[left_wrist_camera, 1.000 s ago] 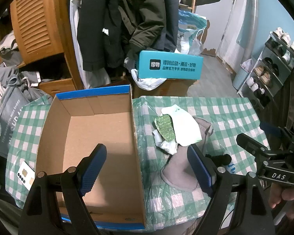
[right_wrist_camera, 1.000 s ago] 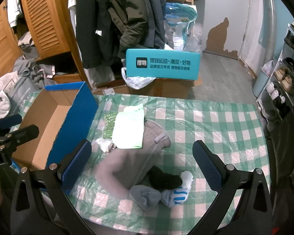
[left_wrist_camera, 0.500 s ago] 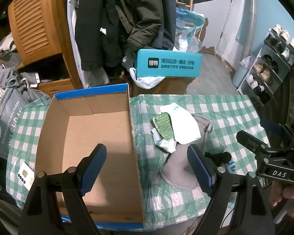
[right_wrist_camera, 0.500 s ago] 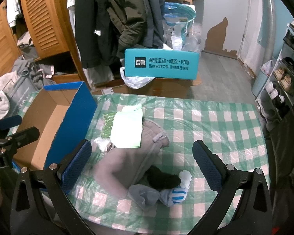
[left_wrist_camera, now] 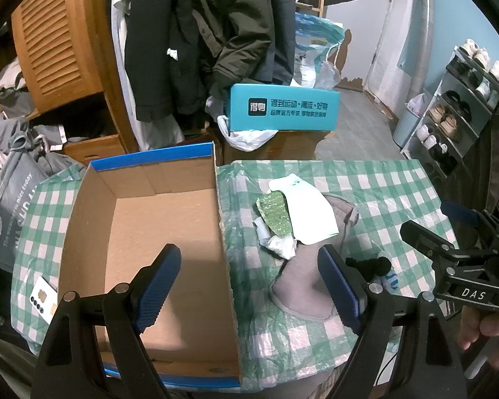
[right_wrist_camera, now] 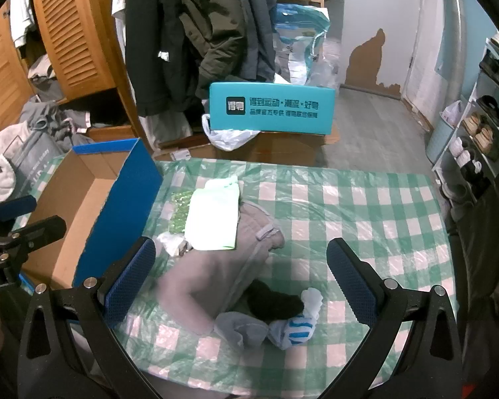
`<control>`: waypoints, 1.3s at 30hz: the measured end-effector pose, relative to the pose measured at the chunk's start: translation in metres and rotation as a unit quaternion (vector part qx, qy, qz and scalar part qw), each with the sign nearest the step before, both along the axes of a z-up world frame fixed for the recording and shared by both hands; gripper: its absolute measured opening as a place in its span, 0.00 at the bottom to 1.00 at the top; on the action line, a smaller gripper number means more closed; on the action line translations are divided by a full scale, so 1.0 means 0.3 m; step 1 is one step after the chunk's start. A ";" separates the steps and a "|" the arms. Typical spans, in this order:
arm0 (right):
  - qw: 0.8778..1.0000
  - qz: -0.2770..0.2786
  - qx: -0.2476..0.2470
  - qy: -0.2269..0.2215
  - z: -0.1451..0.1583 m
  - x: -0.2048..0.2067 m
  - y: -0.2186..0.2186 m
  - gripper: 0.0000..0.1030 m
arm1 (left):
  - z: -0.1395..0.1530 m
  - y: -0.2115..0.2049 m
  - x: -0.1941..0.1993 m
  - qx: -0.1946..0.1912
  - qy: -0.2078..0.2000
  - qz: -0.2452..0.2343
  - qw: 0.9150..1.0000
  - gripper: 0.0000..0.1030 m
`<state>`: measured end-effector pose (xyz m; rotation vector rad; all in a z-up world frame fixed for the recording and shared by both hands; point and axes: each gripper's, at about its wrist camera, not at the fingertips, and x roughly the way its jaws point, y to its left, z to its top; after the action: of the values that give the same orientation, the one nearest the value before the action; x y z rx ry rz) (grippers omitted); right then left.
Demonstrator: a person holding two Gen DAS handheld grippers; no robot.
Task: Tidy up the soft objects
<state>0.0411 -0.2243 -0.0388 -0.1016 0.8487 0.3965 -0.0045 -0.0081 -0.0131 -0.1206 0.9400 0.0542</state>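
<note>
An empty cardboard box with blue outer walls stands on the left of the checked table; it also shows in the right wrist view. Right of it lies a pile of soft things: a grey-pink garment, a pale green cloth, a sequined green piece, a black sock, a grey sock and a white-and-blue sock. My left gripper is open and empty above the box's right wall. My right gripper is open and empty above the pile.
A teal box stands on a carton beyond the table. Coats hang behind, by a wooden wardrobe. A shoe rack is at the right. A phone lies left of the cardboard box.
Both grippers have stayed open. The views have shifted only slightly; the left one has drifted a little to the right. Nothing on the table has moved.
</note>
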 end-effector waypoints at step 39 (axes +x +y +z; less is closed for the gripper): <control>0.998 -0.054 -0.019 0.038 -0.075 0.037 -0.192 0.99 | -0.105 -0.175 0.055 0.019 0.068 -0.042 0.997 0.83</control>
<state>0.0521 -0.2820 -0.0613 -0.0756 0.9327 0.2849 0.0121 -0.0605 -0.0446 -0.0425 1.0781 0.0026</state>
